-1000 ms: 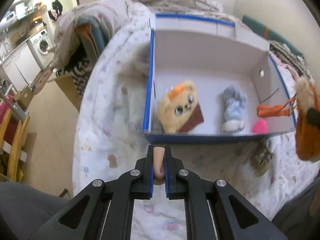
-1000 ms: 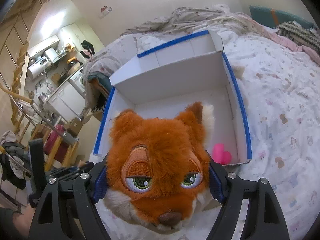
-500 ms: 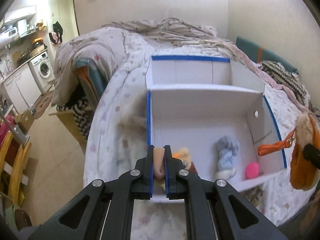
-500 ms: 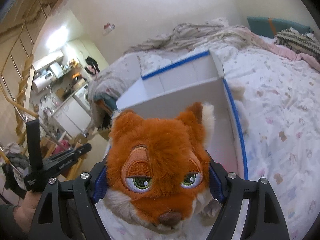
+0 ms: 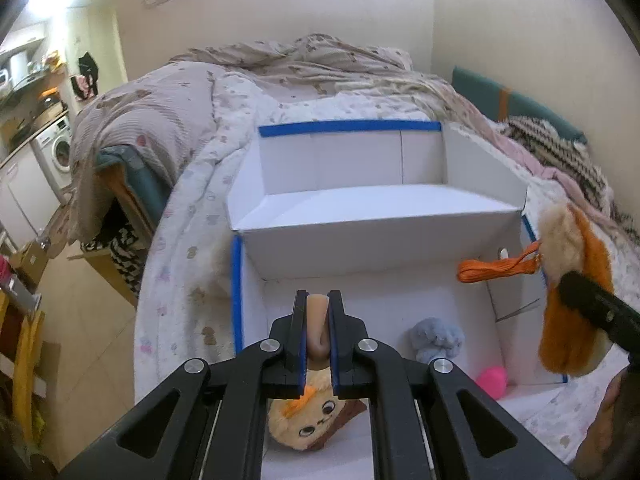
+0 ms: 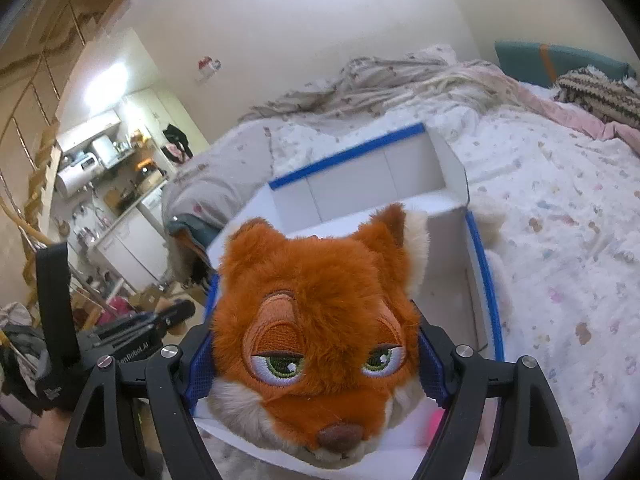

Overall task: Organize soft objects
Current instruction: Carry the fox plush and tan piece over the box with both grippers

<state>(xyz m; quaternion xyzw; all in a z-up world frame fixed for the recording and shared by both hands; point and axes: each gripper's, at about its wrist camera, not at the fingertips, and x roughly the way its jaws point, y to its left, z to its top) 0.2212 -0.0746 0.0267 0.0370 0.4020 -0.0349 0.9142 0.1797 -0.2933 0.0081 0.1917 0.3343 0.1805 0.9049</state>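
A white box with blue-taped edges [image 5: 360, 248] lies open on the bed. Inside it are a yellow plush animal [image 5: 312, 416], a grey-blue plush [image 5: 436, 340] and a small pink soft thing [image 5: 491, 380]. My left gripper [image 5: 318, 300] hangs over the box's near left part, shut on a small tan soft piece [image 5: 318, 320]. My right gripper [image 6: 316, 344] is shut on an orange fox plush head [image 6: 320, 300], held over the box's right side. The fox [image 5: 576, 320] trails an orange strap [image 5: 496, 268] over the box wall.
The box's lid flap [image 6: 360, 184] stands up behind it. A crumpled blanket [image 5: 304, 64] covers the bed's far end, and a striped knit [image 5: 560, 148] lies at the far right. The bed's left edge drops to a floor crowded with furniture [image 5: 24, 320].
My left gripper has risen and moved forward over the box, so the yellow plush now lies under its fingers. My right gripper has carried the fox closer over the box.
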